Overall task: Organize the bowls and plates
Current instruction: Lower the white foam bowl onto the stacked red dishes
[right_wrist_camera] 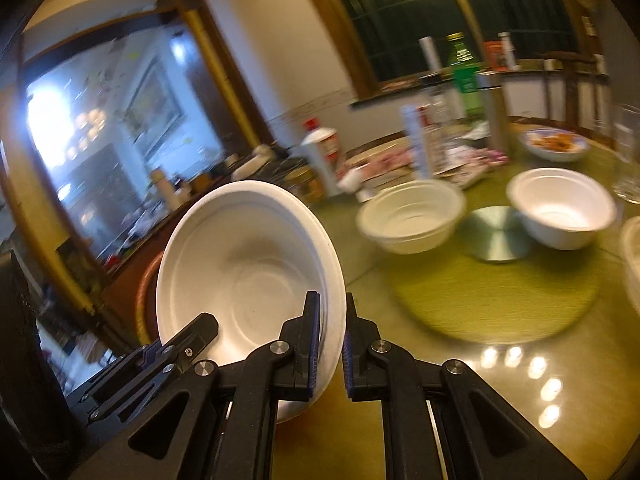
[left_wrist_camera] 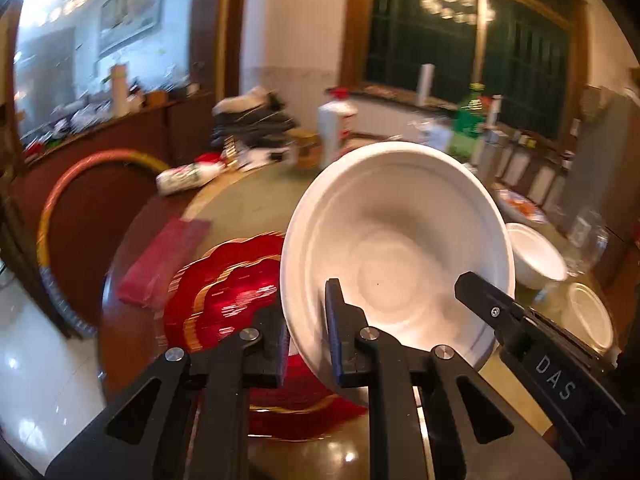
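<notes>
A white foam bowl (left_wrist_camera: 400,240) hangs tilted above the round table, held by both grippers at once. My left gripper (left_wrist_camera: 306,312) is shut on its left rim, one finger inside and one outside. My right gripper (right_wrist_camera: 331,312) is shut on the opposite rim of the same bowl (right_wrist_camera: 248,256). Each gripper shows in the other's view: the right gripper (left_wrist_camera: 476,292) at the bowl's right edge, the left gripper (right_wrist_camera: 204,328) at its lower left. A red scalloped plate (left_wrist_camera: 224,292) with gold trim lies under the bowl. Two more white bowls (right_wrist_camera: 412,216) (right_wrist_camera: 560,212) stand on the table beyond.
A round metal disc (right_wrist_camera: 496,236) sits on the green mat (right_wrist_camera: 500,300) between the two standing bowls. A dish of food (right_wrist_camera: 554,144), a drinking glass (right_wrist_camera: 628,160), bottles (right_wrist_camera: 466,76) and packets crowd the far side. A red packet (left_wrist_camera: 164,260) lies left of the red plate.
</notes>
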Tool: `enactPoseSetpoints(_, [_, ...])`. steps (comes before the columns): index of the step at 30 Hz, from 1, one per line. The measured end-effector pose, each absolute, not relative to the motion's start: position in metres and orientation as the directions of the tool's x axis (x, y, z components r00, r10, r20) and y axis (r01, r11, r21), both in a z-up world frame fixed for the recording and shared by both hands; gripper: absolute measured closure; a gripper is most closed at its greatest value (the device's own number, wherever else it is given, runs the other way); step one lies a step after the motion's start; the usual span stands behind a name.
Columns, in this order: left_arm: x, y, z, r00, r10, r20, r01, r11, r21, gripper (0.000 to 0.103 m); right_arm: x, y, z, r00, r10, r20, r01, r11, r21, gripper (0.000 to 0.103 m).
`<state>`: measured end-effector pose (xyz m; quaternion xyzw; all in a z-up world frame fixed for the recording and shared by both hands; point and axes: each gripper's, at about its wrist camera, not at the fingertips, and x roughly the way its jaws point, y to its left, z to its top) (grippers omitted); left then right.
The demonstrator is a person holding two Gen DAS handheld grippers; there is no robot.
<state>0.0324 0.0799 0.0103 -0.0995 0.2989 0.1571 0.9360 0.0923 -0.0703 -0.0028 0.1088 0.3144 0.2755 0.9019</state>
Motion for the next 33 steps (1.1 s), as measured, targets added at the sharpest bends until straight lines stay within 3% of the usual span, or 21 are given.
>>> enactPoseSetpoints(10, [0.051, 0.138, -0.034, 0.645, 0.202, -0.737, -0.432, 0.892, -0.134, 0.089, 0.111, -0.001, -0.043, 0.524, 0.560, -0.641, -0.449, 0.822, 0.351, 0.094])
enactPoseSetpoints(33, [0.053, 0.144, -0.048, 0.572, 0.168, -0.803, -0.473, 0.867, -0.157, 0.089, 0.121, 0.020, -0.061, 0.451, 0.501, -0.739, -0.449, 0.843, 0.298, 0.087])
